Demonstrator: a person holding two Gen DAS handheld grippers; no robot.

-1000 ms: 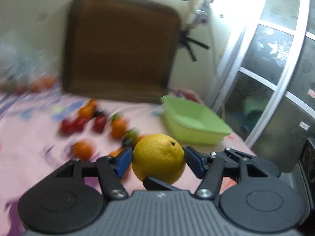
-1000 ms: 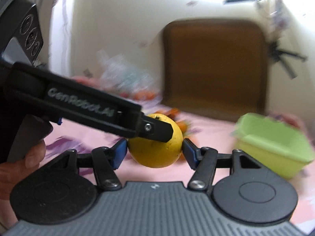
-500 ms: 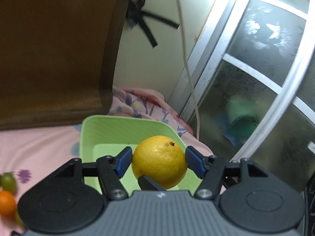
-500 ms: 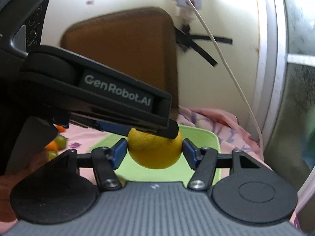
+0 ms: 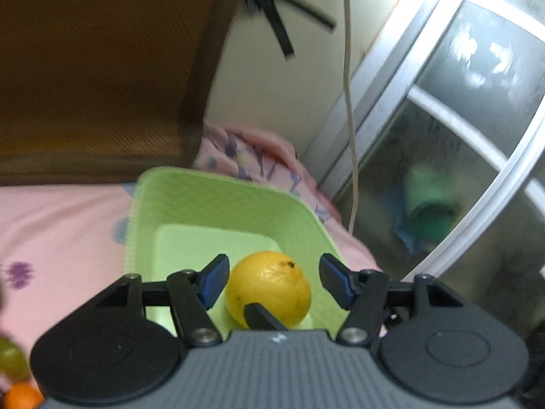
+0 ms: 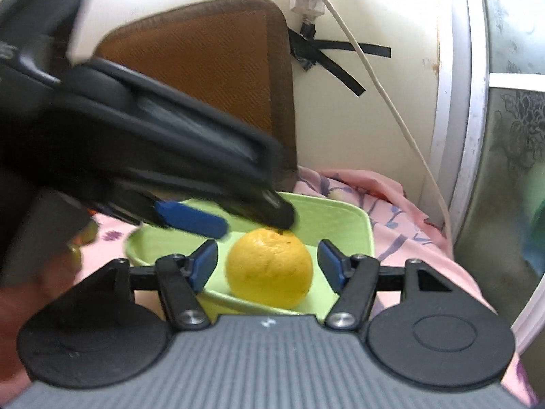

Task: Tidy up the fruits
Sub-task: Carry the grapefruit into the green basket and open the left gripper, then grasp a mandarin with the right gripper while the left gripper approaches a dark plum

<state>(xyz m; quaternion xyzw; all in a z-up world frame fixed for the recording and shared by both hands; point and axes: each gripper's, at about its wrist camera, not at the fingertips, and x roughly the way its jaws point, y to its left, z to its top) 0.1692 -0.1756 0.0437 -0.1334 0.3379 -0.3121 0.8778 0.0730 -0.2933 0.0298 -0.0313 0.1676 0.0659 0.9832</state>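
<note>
A pink floral cloth covers the surface; on it sits 1 green tray, holding only 1 yellow orange. The release step looks to be in hand. Both tools frame the fruit with jaws spread and clear gaps on each side: the left gripper grips nothing; the right gripper likewise. Next, I judge, both should lift clear without nudging the orange, then fetch the small fruits at the left edge.
</note>
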